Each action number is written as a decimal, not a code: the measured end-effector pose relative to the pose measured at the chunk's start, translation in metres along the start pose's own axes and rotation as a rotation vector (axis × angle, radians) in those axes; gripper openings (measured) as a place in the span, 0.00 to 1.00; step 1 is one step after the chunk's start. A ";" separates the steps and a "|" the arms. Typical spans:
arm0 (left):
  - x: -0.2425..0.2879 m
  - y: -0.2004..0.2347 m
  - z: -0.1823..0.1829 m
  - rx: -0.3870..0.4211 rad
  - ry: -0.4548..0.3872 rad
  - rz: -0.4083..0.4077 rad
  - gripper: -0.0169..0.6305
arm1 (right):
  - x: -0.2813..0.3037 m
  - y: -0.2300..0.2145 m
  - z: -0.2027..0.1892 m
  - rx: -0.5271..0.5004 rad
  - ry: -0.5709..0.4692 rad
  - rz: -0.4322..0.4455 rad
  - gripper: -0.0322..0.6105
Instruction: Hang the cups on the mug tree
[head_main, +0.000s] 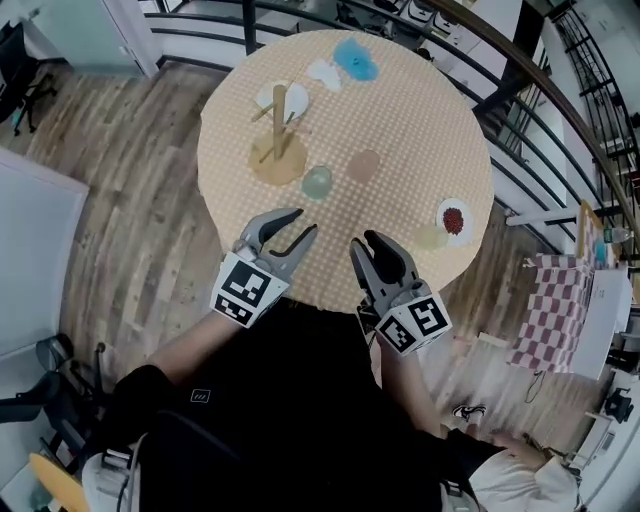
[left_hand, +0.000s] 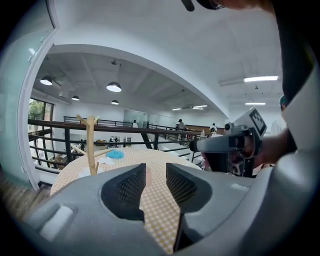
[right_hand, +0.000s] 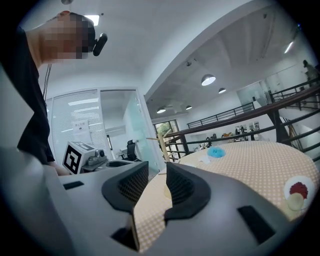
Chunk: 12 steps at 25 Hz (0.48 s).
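Note:
The wooden mug tree (head_main: 278, 140) stands on its round base at the table's far left, also seen in the left gripper view as the mug tree (left_hand: 90, 145). Cups sit loose on the checked table (head_main: 400, 130): a white cup (head_main: 283, 97) by the tree, another white cup (head_main: 323, 73), a blue cup (head_main: 355, 60), a green cup (head_main: 317, 181) and a tan cup (head_main: 363, 165). My left gripper (head_main: 305, 222) and right gripper (head_main: 364, 242) hover side by side over the near edge. Both are open with nothing between the jaws.
A red-and-white cup (head_main: 455, 219) and a pale yellow cup (head_main: 431, 237) sit at the table's right edge. A black railing (head_main: 520, 70) runs behind the table. Wooden floor lies to the left, and a checked cloth (head_main: 555, 300) hangs at the right.

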<state>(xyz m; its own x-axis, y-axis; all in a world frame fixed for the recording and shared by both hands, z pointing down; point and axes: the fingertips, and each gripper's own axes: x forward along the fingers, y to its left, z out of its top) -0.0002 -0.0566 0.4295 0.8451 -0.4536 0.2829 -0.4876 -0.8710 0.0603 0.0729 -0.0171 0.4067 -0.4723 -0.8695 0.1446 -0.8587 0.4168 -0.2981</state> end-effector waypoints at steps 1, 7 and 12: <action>0.006 0.008 -0.003 -0.009 0.012 0.008 0.21 | 0.008 -0.005 -0.003 0.002 0.010 0.000 0.24; 0.037 0.038 -0.004 -0.038 0.016 0.028 0.22 | 0.057 -0.045 -0.027 -0.114 0.097 0.016 0.30; 0.050 0.059 -0.003 -0.026 -0.005 0.042 0.22 | 0.102 -0.070 -0.057 -0.181 0.145 0.056 0.37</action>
<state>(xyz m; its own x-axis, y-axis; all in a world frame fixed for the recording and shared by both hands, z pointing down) 0.0122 -0.1302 0.4497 0.8246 -0.4910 0.2811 -0.5286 -0.8457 0.0733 0.0738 -0.1202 0.4958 -0.5327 -0.8018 0.2707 -0.8458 0.5156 -0.1373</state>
